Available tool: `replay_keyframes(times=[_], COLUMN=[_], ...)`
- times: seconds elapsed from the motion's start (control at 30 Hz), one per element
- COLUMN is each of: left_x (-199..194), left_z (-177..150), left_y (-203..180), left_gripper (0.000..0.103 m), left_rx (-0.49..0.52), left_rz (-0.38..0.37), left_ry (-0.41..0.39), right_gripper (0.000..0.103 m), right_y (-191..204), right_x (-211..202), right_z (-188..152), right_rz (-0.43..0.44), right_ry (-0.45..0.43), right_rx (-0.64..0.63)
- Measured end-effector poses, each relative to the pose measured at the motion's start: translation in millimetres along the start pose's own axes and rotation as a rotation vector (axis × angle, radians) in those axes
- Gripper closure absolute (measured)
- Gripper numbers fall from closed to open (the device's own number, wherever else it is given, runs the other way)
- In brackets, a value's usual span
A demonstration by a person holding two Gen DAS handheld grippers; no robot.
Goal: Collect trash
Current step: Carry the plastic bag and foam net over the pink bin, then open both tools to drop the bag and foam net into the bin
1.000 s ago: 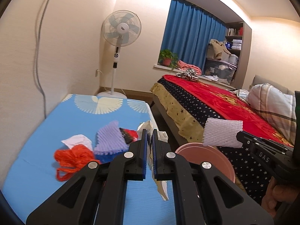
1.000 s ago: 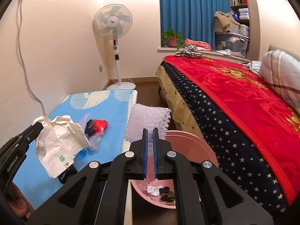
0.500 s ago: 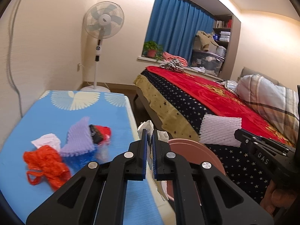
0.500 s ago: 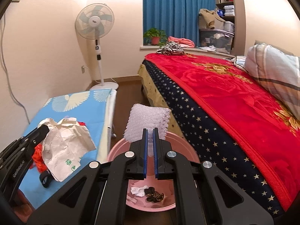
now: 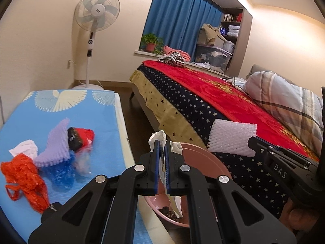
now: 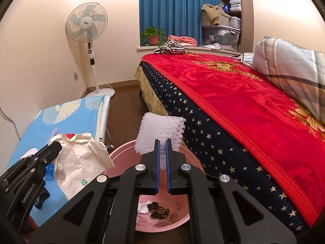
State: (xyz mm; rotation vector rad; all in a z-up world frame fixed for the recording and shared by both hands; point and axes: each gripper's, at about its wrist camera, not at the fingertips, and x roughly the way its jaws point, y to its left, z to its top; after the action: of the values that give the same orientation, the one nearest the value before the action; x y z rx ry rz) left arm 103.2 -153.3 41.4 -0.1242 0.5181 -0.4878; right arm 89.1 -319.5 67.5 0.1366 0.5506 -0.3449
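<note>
My left gripper (image 5: 160, 152) is clamped on a crumpled white paper (image 5: 162, 142) that hangs over the near rim of the pink basin (image 5: 200, 160). To the right, my right gripper (image 5: 251, 142) pinches a white foam net (image 5: 231, 137). Left, on the blue mat (image 5: 101, 126), lie an orange bag (image 5: 22, 174), a purple foam piece (image 5: 55, 146) and a red wrapper (image 5: 85, 136).

One pink basin (image 6: 121, 152), one fan (image 6: 87, 25), two foam nets (image 5: 231, 138) (image 5: 54, 144).
</note>
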Motion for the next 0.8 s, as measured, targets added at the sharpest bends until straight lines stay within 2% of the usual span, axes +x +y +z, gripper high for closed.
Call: replay_keyframes(times=[0.8], left_x=[19], left_z=[-5], left_y=[-9], left_gripper=[0.098], left_rx=[-0.003], left_rz=[-0.035], left_ry=[0.043], right_gripper=[0.098], right_y=[-6], right_x=[5], right_z=[1], right_rz=[-0.035], right_ry=[0.017], right_rx=[0.022])
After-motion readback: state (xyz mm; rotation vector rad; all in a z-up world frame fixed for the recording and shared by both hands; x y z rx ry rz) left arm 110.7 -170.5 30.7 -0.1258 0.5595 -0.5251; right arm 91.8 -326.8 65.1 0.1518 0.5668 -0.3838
